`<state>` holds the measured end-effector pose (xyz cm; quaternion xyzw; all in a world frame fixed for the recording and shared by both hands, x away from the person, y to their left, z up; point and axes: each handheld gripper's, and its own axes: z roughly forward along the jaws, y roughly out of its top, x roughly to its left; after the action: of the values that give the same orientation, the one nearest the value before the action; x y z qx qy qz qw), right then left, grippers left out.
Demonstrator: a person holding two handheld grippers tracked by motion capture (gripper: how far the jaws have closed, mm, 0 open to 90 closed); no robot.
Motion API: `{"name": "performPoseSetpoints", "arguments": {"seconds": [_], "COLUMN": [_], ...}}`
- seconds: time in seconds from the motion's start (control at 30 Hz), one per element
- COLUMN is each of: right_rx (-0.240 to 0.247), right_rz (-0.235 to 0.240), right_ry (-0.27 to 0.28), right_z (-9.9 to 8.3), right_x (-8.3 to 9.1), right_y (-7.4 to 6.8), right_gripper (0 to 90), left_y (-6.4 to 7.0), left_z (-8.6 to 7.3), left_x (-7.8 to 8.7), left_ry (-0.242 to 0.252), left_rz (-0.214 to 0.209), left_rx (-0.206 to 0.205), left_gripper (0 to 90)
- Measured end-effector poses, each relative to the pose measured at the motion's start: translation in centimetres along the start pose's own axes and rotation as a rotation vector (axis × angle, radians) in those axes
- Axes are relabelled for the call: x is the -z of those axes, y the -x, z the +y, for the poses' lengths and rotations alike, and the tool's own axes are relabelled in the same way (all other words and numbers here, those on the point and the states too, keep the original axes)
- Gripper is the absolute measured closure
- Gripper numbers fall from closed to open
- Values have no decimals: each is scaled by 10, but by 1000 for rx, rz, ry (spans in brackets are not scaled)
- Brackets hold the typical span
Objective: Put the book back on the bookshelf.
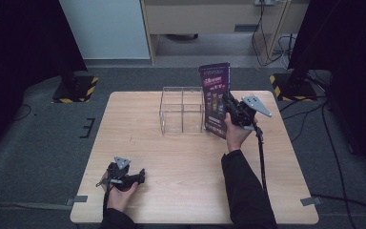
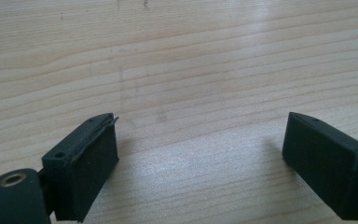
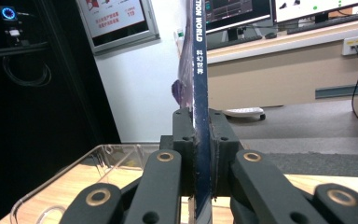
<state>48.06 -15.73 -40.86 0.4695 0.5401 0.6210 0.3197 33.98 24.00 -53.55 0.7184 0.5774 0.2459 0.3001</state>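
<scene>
R gripper (image 1: pixel 230 110) holds magazine (image 1: pixel 217 100) upright beside clear box (image 1: pixel 182 109).

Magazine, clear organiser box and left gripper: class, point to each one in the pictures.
magazine (image 1: pixel 217 98), high view, middle of its purple cover.
clear organiser box (image 1: pixel 171 121), high view, front wall.
left gripper (image 2: pixel 200 158), left gripper view, midway between its open fingertips.

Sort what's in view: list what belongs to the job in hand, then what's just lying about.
In the job:
- magazine, held upright, clamped at its spine
- right gripper, shut on it
- clear acrylic organizer, just beside the magazine

Not in play:
- left gripper, open, resting low over bare table
- striped stand bases on the floor
</scene>
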Motion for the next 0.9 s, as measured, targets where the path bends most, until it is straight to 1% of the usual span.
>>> {"name": "performPoseSetpoints", "arguments": {"seconds": [0.13, 0.23, 0.27, 0.37, 0.47, 0.5, 0.53, 0.57, 0.63, 0.7, 0.83, 0.87, 0.9], "right_rx": [-14, -18, 3, 13, 24, 24, 29, 33, 39, 67, 75, 88, 88], "right_rz": [-3, -4, -2, 2, 12, 12, 11, 9, 7, -1, 11, 17, 17], "right_ry": [19, 26, 30, 25, -4, -4, -31, -40, -80, -109, -127, -139, -139], "right_z": [-9, -12, -13, -14, -13, -13, -11, -11, -10, -11, -13, -13, -13], "right_x": [5, 8, 11, 14, 19, 19, 20, 21, 23, 25, 30, 33, 33], "right_y": [0, -1, -1, -1, 2, 2, 3, 4, 5, 6, 7, 7, 7], "right_gripper": [841, 841, 839, 837, 830, 830, 824, 822, 806, 803, 803, 803, 803], "left_y": [0, 0, 0, 0, 0, 0, 0, 0, 0, 0, 1, 1, 1], "left_z": [0, 0, 0, 0, 0, 0, 0, 0, 0, 0, 0, 0, 0], "left_x": [0, 0, 0, 0, 0, 0, 0, 0, 0, 0, 0, 0, 0], "left_ry": [0, 0, 0, 0, 0, 0, 0, 0, 0, 0, 0, -1, -1], "left_rz": [0, 0, 0, 0, 0, 0, 0, 0, 1, 2, 3, 4, 4], "left_rx": [0, 0, 0, 0, 0, 0, 0, 0, 1, 1, 2, 2, 2], "left_gripper": [92, 92, 92, 92, 92, 92, 92, 91, 90, 90, 89, 88, 88]}}
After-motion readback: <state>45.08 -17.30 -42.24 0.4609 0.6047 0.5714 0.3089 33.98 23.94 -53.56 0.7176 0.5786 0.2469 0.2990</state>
